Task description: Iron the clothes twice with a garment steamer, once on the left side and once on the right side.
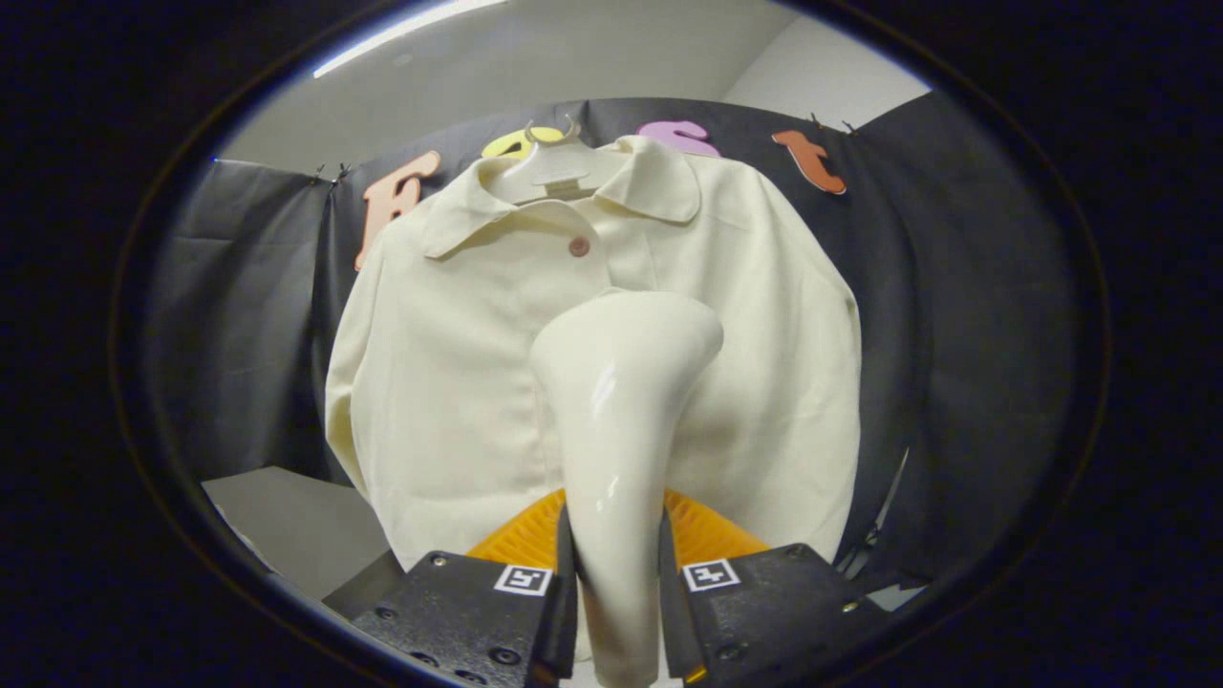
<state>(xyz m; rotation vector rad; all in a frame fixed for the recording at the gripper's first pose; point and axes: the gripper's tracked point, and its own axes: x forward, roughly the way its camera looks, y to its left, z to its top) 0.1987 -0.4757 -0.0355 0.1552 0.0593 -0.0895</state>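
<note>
Squarely between the tool (616, 583) fingers, steamer (621, 401) against unlabelled shirt (459, 363).

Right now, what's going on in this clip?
A hand-held gripper is shut on the handle of a cream garment steamer, both fingers pressing its sides. The steamer's head points up at a cream collared shirt that hangs on a hanger against the booth's black wall, and sits about at the shirt's middle, below the top button. Whether the head touches the fabric cannot be told, so it is unclear which pass, left or right, is under way.
</note>
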